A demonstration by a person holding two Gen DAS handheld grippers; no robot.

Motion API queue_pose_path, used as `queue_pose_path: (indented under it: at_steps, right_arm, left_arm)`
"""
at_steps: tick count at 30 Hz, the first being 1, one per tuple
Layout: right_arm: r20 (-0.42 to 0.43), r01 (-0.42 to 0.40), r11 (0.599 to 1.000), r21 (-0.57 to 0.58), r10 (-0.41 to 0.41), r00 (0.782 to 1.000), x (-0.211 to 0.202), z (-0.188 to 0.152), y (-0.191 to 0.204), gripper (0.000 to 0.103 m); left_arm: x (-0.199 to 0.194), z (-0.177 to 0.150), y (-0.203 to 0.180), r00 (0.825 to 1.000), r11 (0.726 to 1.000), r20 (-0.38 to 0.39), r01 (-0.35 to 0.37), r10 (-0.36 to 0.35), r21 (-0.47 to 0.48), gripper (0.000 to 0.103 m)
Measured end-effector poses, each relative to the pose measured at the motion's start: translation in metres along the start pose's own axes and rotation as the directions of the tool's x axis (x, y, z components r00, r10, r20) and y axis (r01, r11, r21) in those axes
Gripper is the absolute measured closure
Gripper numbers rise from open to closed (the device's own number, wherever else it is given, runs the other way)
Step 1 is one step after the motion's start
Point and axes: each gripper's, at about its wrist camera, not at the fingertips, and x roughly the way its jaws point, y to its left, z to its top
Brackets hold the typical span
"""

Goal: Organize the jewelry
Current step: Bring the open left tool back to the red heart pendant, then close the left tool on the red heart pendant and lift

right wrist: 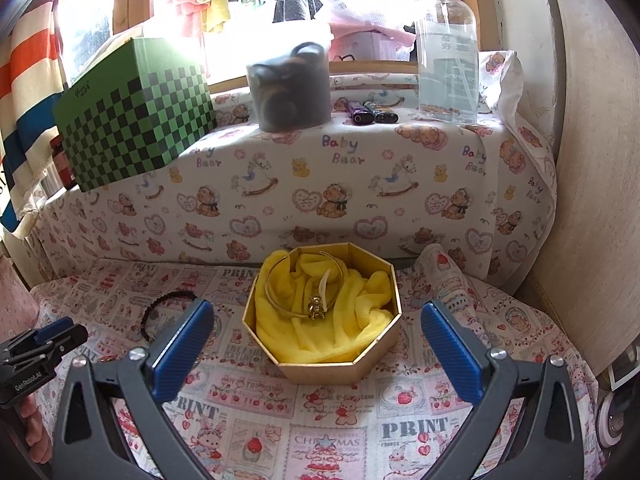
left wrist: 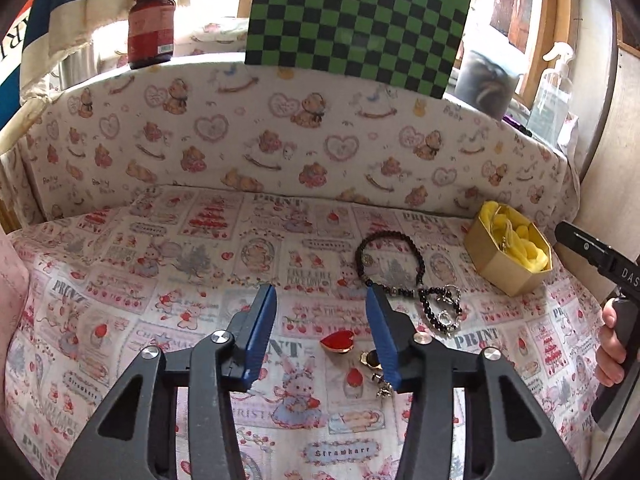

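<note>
Below, left tool (left wrist: 322, 300) agape over red heart (left wrist: 337, 340), right tool (right wrist: 316, 322) agape before gold box (right wrist: 332, 368)

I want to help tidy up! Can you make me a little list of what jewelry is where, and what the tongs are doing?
box: gold box with yellow cloth inside
in box: gold bangle with a small gold charm
on tablecloth: black bead bracelet, red heart piece, small gold bits
left tongs: open, empty, over the heart
right tongs: open, empty, facing the box
</note>
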Motion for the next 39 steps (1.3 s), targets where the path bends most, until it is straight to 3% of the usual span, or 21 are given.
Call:
queue_pose_path:
  at_steps: [9, 14, 18, 22, 25, 28, 33, 36, 39]
  right_arm:
    - [-0.011, 0.002, 1.0, -0.005, -0.002, 1.0, 0.002, 0.0, 0.001, 0.0]
    - [-0.015, 0.002, 1.0, -0.013, -0.003, 1.0, 0.002, 0.0, 0.003, 0.0]
    - [-0.021, 0.005, 1.0, -0.017, -0.005, 1.0, 0.004, 0.0, 0.003, 0.0]
    - [-0.025, 0.006, 1.0, -0.021, -0.006, 1.0, 0.004, -0.001, 0.004, 0.0]
    - [-0.027, 0.008, 1.0, -0.027, -0.009, 1.0, 0.005, -0.001, 0.005, 0.0]
    - [-0.013, 0.026, 0.999, -0.027, -0.027, 1.0, 0.004, -0.001, 0.005, 0.0]
    - [0.001, 0.013, 0.999, -0.036, -0.013, 1.0, 0.0, -0.002, 0.007, 0.0]
    - [0.001, 0.014, 0.998, -0.057, -0.014, 1.0, 0.0, -0.003, 0.011, 0.0]
    - [0.002, 0.018, 0.997, -0.076, -0.018, 1.0, 0.0, -0.005, 0.014, 0.0]
  left_arm:
    - [0.016, -0.004, 0.004, 0.995, 0.998, -0.087, 0.049, -0.053, -0.045, 0.064]
    - [0.017, -0.006, 0.0, 0.993, 0.998, -0.096, 0.061, -0.064, -0.032, 0.064]
    - [0.024, -0.008, 0.0, 0.988, 0.997, -0.136, 0.073, -0.077, -0.037, 0.073]
    - [0.029, -0.009, 0.009, 0.982, 0.991, -0.16, 0.087, -0.103, -0.101, 0.084]
    - [0.029, -0.009, 0.011, 0.978, 0.988, -0.167, 0.105, -0.123, -0.111, 0.085]
    - [0.021, -0.006, 0.015, 0.979, 0.983, -0.141, 0.132, -0.15, -0.13, 0.103]
    - [0.003, 0.003, 0.027, 0.985, 0.975, -0.067, 0.145, -0.158, -0.166, 0.103]
    - [0.004, 0.005, 0.03, 0.984, 0.973, -0.071, 0.147, -0.161, -0.176, 0.103]
    - [0.006, 0.004, 0.023, 0.987, 0.984, -0.086, 0.12, -0.132, -0.132, 0.094]
